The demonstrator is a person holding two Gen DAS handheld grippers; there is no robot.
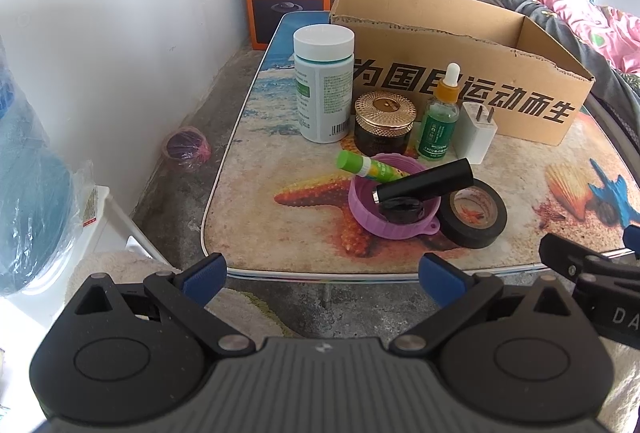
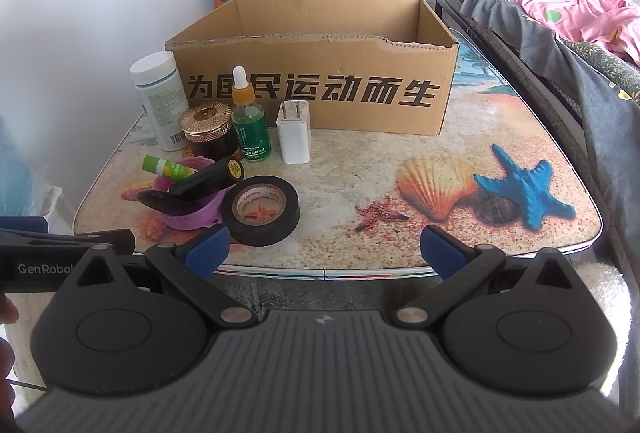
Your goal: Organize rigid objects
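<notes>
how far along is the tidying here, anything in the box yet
Nothing looks done: what shows of the cardboard box interior is bare. Nothing is in hand; the left gripper and right gripper are both open before the table edge. Left: white bottle, gold-lidded jar, dropper bottle, charger, tape roll, purple lid's contents.

Left tongs [image 1: 322, 275] spread wide, blue pads [image 1: 204, 279] well apart, nothing between. Right tongs [image 2: 325, 251] likewise wide open and empty. Both level, side by side, held short of the worktop's [image 2: 460, 169] near edge.
</notes>
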